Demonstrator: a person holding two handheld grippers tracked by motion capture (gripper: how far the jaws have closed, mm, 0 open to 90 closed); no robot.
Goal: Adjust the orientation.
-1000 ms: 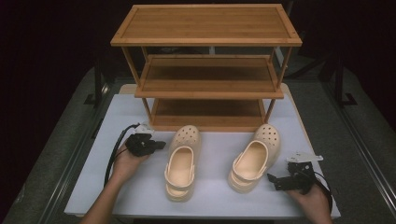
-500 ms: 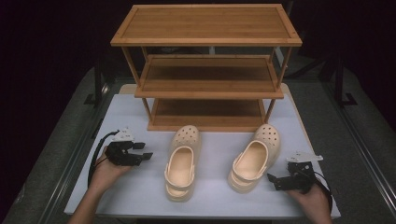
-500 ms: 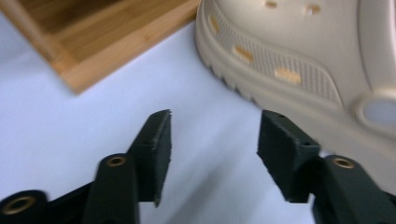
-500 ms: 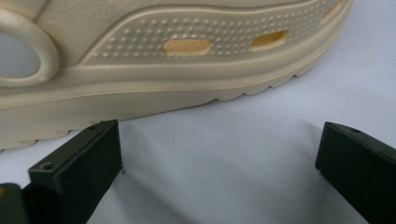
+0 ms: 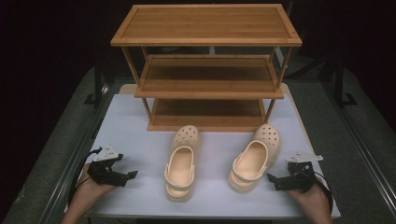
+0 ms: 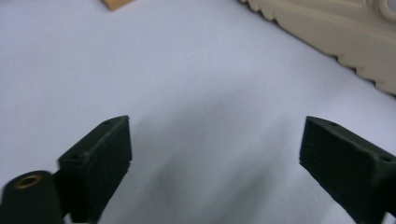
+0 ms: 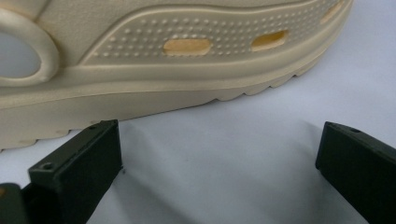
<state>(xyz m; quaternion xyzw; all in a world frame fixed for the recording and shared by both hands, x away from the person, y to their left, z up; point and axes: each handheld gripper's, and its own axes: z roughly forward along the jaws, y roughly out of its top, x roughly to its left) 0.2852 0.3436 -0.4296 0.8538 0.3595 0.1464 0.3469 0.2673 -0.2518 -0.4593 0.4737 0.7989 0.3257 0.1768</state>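
Right now I have both tools resting low on the table, jaws spread wide with nothing between them. My left tool sits at the lower left of the high view, well apart from the left clog; my right tool sits at the lower right, just beside the right clog. Both clogs lie near the middle of the frame, toes toward the rack above them. In the right gripper view the clog's side runs across the top, close above my left-hand jaw, with bare table between the jaws. As I judge it, the main risk is on this side: if I push forward as I am, one jaw would meet the sole edge and shove the clog sideways toward its mate instead of straddling the wall. A pinch on the thick sole alone could also slip off the rounded foam. The heel strap at the upper left of that view looks loose, so grabbing it might let the clog swing and clip the rack's lowest shelf. On the left, the clog's ridged sole only crosses the upper right corner of my gripper view, so a blind reach could overshoot and nudge it.
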